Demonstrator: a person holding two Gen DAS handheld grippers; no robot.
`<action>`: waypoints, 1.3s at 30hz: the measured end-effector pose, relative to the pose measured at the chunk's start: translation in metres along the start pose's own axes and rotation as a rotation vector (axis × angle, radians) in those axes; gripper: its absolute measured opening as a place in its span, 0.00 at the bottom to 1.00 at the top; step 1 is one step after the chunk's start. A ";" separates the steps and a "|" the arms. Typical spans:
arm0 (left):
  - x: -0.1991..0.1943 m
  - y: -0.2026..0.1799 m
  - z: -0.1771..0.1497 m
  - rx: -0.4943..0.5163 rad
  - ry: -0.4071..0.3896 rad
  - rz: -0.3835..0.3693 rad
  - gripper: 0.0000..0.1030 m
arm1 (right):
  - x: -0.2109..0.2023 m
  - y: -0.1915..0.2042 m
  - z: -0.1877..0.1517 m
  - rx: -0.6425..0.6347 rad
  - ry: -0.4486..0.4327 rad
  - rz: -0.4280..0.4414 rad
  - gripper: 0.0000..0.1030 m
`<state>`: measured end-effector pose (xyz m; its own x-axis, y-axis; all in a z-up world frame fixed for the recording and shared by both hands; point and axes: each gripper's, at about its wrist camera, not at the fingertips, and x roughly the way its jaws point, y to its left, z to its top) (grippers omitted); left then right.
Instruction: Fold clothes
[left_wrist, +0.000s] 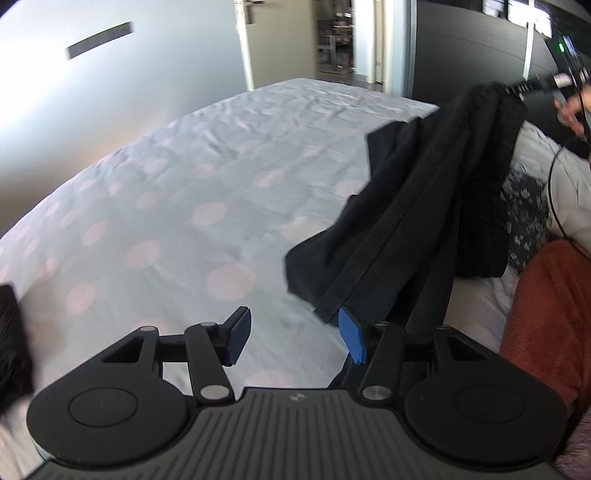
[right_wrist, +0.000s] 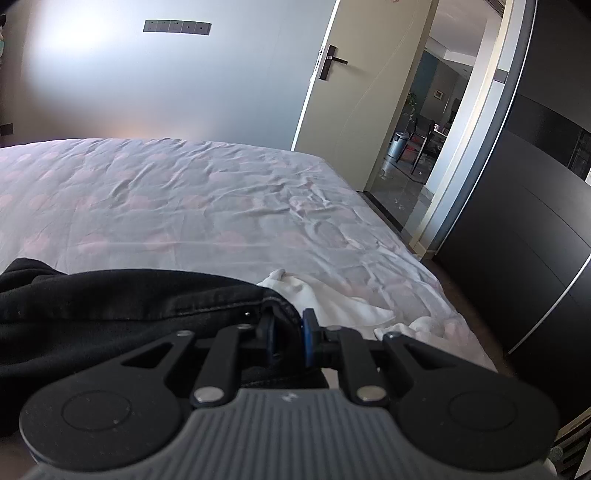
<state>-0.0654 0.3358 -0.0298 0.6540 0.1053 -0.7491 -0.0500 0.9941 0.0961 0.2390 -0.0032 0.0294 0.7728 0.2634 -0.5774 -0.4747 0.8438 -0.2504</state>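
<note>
A black garment (left_wrist: 424, 206) hangs over the bed from its top corner, where my right gripper (left_wrist: 532, 86) holds it at the upper right of the left wrist view. Its lower hem drapes down against the right blue pad (left_wrist: 352, 339) of my left gripper (left_wrist: 295, 338). That gripper is open above the sheet, with only bare sheet between the pads. In the right wrist view my right gripper (right_wrist: 290, 338) is shut on a stitched edge of the black garment (right_wrist: 129, 306), which spreads to the left below the fingers.
The bed (left_wrist: 192, 192) has a pale dotted sheet. White cloth (right_wrist: 332, 302) lies near its right edge. A rust-red blanket (left_wrist: 550, 314), a floral pillow (left_wrist: 524, 218) and a dark item (left_wrist: 11, 343) lie close by. Beyond the bed are an open door (right_wrist: 343, 110) and a dark wardrobe (right_wrist: 535, 203).
</note>
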 end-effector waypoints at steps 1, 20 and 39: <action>0.013 -0.006 0.002 0.027 0.003 -0.011 0.61 | 0.001 0.000 0.000 -0.003 -0.001 0.003 0.16; 0.067 -0.054 0.003 -0.195 -0.071 0.173 0.16 | 0.012 0.009 0.005 -0.054 0.030 -0.005 0.16; -0.188 0.028 -0.014 -0.456 -0.600 0.576 0.08 | -0.213 0.092 0.105 -0.197 -0.554 0.155 0.16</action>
<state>-0.2007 0.3443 0.1044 0.7092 0.6785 -0.1918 -0.6933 0.7205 -0.0145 0.0746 0.0674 0.2112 0.7674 0.6254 -0.1415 -0.6276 0.6875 -0.3653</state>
